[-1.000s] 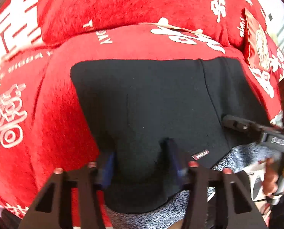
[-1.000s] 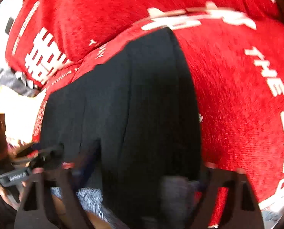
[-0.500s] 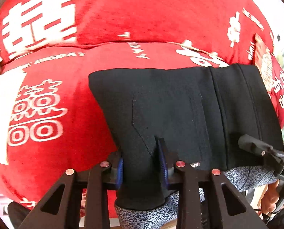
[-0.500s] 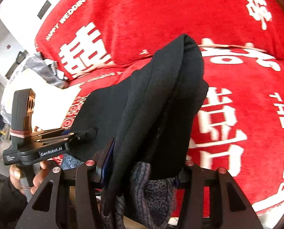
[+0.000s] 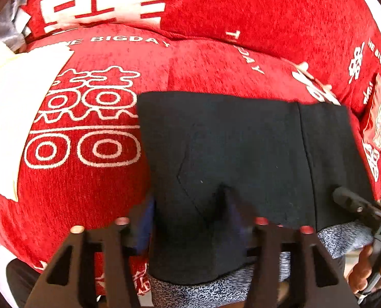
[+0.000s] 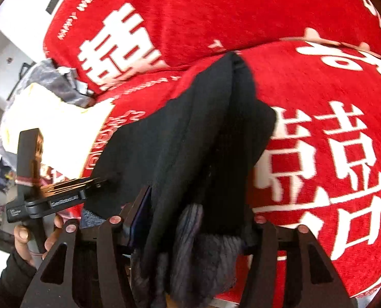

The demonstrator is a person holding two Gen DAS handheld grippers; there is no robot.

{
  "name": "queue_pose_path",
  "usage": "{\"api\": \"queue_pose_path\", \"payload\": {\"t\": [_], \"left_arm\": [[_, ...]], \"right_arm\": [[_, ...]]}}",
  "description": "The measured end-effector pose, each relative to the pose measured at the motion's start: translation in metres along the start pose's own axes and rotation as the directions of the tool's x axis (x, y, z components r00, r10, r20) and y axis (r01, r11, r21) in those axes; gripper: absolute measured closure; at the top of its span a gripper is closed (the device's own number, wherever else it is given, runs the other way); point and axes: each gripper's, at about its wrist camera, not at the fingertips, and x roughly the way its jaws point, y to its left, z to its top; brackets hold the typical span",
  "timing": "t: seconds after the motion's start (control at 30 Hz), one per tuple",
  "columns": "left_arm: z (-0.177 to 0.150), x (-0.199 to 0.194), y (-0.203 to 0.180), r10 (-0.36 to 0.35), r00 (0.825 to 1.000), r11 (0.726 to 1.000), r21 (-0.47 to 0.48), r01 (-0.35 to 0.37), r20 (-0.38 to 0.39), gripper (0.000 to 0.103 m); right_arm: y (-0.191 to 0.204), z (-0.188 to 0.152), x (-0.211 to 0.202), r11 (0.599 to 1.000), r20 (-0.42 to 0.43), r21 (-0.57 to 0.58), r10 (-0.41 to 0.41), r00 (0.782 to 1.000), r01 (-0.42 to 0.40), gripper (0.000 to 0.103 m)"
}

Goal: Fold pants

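Surface: red cover (image 5: pixel 93 179) with white lettering, draped over a cushioned seat and backrest; it fills both views.
Pants: black pants (image 5: pixel 241 148) lie on the cover, their far edge straight and flat. A vertical seam runs down the right part. A grey speckled lining (image 5: pixel 190 292) shows at the near edge.
Left gripper: left gripper (image 5: pixel 188 213) sits at the near edge of the pants, toward their left side. Its fingers (image 5: pixel 147 218) are narrow, pinching a raised fold of black cloth between them.
Right gripper: right gripper (image 6: pixel 198 220) holds the right near part of the pants. In its own view the cloth rises in a bunched ridge away from it, with grey lining (image 6: pixel 190 231) bundled between its fingers (image 6: pixel 139 210), which are closed on the cloth.
Cross views: the right gripper's tip (image 5: pixel 349 200) shows at the right edge of the pants in the left view; the left gripper's body (image 6: pixel 52 200) and the hand (image 6: pixel 23 236) holding it show left of the pants in the right view.
Pale sheet: a white sheet (image 5: pixel 13 118) lies on the cover, left of the pants and apart from them.
Packet: a red packet (image 5: pixel 377 120) sits right of the pants, at the frame's edge.
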Motion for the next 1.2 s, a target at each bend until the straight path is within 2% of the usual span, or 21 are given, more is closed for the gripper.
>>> {"api": "queue_pose_path", "payload": {"t": [0.07, 0.2, 0.27, 0.37, 0.4, 0.43, 0.47, 0.53, 0.6, 0.67, 0.73, 0.87, 1.0, 1.1, 1.2], "left_arm": [[0.000, -0.001, 0.004, 0.006, 1.000, 1.000, -0.005, -0.006, -0.017, 0.031], [-0.005, -0.021, 0.014, 0.048, 0.999, 0.998, -0.029, -0.047, 0.018, 0.030], [-0.009, -0.033, 0.015, 0.051, 0.998, 0.998, -0.036, -0.050, 0.040, 0.030], [-0.021, -0.041, -0.002, 0.049, 0.997, 0.998, 0.028, -0.050, 0.052, 0.029], [-0.024, -0.039, -0.011, 0.053, 0.997, 0.997, 0.052, -0.056, 0.048, 0.023], [-0.028, -0.037, -0.017, 0.062, 0.997, 0.995, 0.072, -0.065, 0.043, 0.006], [-0.034, -0.034, -0.023, 0.076, 0.996, 0.993, 0.088, -0.080, 0.049, 0.002], [-0.039, -0.024, -0.030, 0.110, 0.993, 0.987, 0.111, -0.115, 0.045, 0.002], [-0.042, -0.010, -0.031, 0.126, 0.992, 0.985, 0.118, -0.126, 0.007, 0.002], [-0.045, -0.004, -0.028, 0.102, 0.995, 0.990, 0.102, -0.100, -0.016, 0.002], [-0.046, -0.002, -0.026, 0.081, 0.996, 0.993, 0.089, -0.079, -0.024, 0.002], [-0.044, -0.005, -0.025, 0.087, 0.996, 0.991, 0.102, -0.086, -0.013, 0.002], [-0.033, -0.014, -0.024, 0.107, 0.994, 0.989, 0.103, -0.110, 0.036, 0.002], [-0.018, -0.015, -0.016, 0.107, 0.993, 0.991, 0.070, -0.110, 0.050, 0.002], [0.003, -0.010, -0.011, 0.143, 0.987, 0.988, 0.044, -0.147, 0.077, 0.002]], "right_arm": [[-0.014, -0.002, 0.002, 0.999, -0.021, 0.031, -0.037, 0.999, 0.038, 0.026], [-0.020, -0.007, -0.020, 0.988, 0.036, 0.035, -0.155, 0.987, 0.153, 0.023], [-0.003, -0.014, -0.035, 0.967, 0.102, -0.043, -0.245, 0.964, 0.250, 0.022], [0.037, -0.031, -0.043, 0.929, 0.155, -0.220, -0.269, 0.950, 0.299, 0.021], [0.045, -0.038, -0.044, 0.916, 0.158, -0.264, -0.267, 0.951, 0.301, 0.021], [0.059, -0.047, -0.041, 0.894, 0.164, -0.325, -0.267, 0.949, 0.308, 0.021], [0.069, -0.053, -0.039, 0.877, 0.173, -0.362, -0.271, 0.947, 0.317, 0.021], [0.080, -0.062, -0.029, 0.853, 0.168, -0.415, -0.270, 0.948, 0.316, 0.021], [0.079, -0.069, -0.010, 0.842, 0.110, -0.443, -0.289, 0.951, 0.307, 0.021], [0.073, -0.073, 0.004, 0.840, 0.067, -0.438, -0.325, 0.943, 0.321, 0.021], [0.067, -0.075, 0.009, 0.848, 0.049, -0.425, -0.328, 0.944, 0.317, 0.021], [0.070, -0.073, 0.004, 0.841, 0.039, -0.448, -0.321, 0.946, 0.303, 0.019], [0.069, -0.057, -0.010, 0.872, 0.071, -0.402, -0.275, 0.959, 0.280, 0.018], [0.067, -0.036, -0.011, 0.876, 0.098, -0.379, -0.284, 0.954, 0.300, 0.018], [0.065, -0.006, -0.002, 0.876, 0.114, -0.366, -0.294, 0.949, 0.316, 0.018]]}}
